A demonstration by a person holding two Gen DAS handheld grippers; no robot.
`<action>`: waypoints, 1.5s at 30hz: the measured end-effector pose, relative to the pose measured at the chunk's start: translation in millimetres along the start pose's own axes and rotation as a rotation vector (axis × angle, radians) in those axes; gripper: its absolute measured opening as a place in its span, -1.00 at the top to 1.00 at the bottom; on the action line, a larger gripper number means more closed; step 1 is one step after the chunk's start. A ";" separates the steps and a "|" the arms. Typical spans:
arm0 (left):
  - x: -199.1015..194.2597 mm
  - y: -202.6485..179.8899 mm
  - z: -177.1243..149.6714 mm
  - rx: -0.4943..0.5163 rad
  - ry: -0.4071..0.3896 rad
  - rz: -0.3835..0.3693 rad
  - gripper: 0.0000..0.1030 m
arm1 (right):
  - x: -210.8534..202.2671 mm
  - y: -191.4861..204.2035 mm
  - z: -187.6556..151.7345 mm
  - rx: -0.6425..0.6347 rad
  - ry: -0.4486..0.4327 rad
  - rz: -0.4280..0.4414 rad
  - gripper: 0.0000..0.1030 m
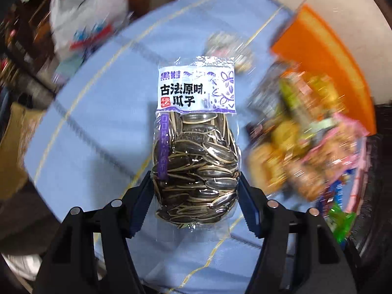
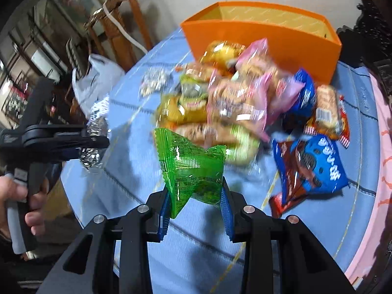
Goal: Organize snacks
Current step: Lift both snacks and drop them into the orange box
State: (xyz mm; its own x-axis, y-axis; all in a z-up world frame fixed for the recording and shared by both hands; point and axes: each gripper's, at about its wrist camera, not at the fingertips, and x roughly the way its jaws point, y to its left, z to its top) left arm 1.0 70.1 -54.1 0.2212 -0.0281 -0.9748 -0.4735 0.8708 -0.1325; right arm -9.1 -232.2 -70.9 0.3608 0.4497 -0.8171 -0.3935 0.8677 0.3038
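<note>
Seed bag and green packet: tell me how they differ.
1. The seed bag is clear with a white printed label, its striped seeds showing; the green packet is tinted green, its contents hard to make out.
2. The seed bag looks stuffed full and long; the green packet is crumpled and pinched.
3. The seed bag sits in the left gripper, the green packet in the right gripper.

Both are gripped near one end above the blue tablecloth.

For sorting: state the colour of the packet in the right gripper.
Translucent green packet, clearest in the right wrist view.
</note>
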 end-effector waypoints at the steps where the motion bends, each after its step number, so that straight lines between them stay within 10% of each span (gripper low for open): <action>1: -5.9 -5.3 7.7 0.026 -0.019 -0.007 -0.23 | -3.3 -0.2 8.4 0.008 -0.022 -0.008 0.32; 12: -32.7 -133.7 151.1 0.339 -0.160 -0.147 -0.24 | -28.0 -46.3 154.3 0.164 -0.291 -0.159 0.31; 24: 46.7 -263.9 226.3 0.448 -0.087 -0.182 -0.24 | 37.3 -127.0 238.8 0.293 -0.230 -0.257 0.30; 26: 59.7 -265.4 227.2 0.434 -0.073 -0.173 -0.32 | 45.0 -131.2 238.3 0.307 -0.217 -0.269 0.04; 28: 65.0 -263.6 228.7 0.407 -0.083 -0.132 -0.91 | 47.1 -133.7 235.3 0.341 -0.223 -0.283 -0.37; 45: 37.3 -136.1 160.6 0.440 -0.182 0.024 -0.91 | -6.2 -115.3 101.7 0.425 -0.247 -0.335 -0.82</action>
State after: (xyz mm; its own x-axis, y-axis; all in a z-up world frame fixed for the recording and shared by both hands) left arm 210.6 29.4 -43.6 0.3793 0.0471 -0.9241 -0.0829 0.9964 0.0168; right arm 120.0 -313.4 -51.1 0.6132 0.1281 -0.7795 0.1305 0.9568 0.2599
